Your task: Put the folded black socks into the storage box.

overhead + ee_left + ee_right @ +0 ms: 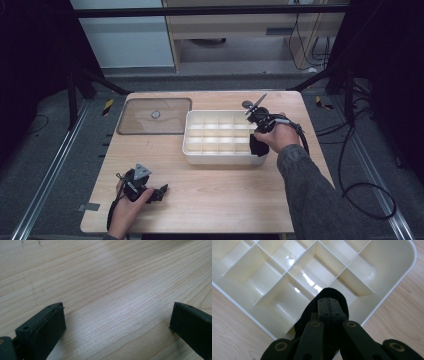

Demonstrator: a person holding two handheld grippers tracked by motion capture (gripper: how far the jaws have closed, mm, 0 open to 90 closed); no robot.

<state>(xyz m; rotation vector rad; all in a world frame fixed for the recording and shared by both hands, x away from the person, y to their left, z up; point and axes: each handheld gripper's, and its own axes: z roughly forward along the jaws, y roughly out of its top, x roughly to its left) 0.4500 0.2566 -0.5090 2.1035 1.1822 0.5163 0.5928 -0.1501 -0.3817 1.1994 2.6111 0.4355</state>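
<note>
A cream box (196, 152) split into several compartments stands right of the table's middle; its dividers (287, 273) show from close up. My right gripper (257, 141) hangs over the box's near right corner, shut on a black soft-looking object (258, 148). In the right gripper view the shut gripper (328, 301) has the black object (312, 312) bulging around its tips, above the corner compartments. My left gripper (161, 192) rests low near the table's front left, open. In its own view the left gripper (117, 312) has nothing but bare wood between its fingers (47, 322).
A clear flat lid (154, 116) with a small round knob lies at the table's back left, beside the box. The wooden table (210, 195) ends close behind the box. Dark frame posts and cables stand around it on the floor.
</note>
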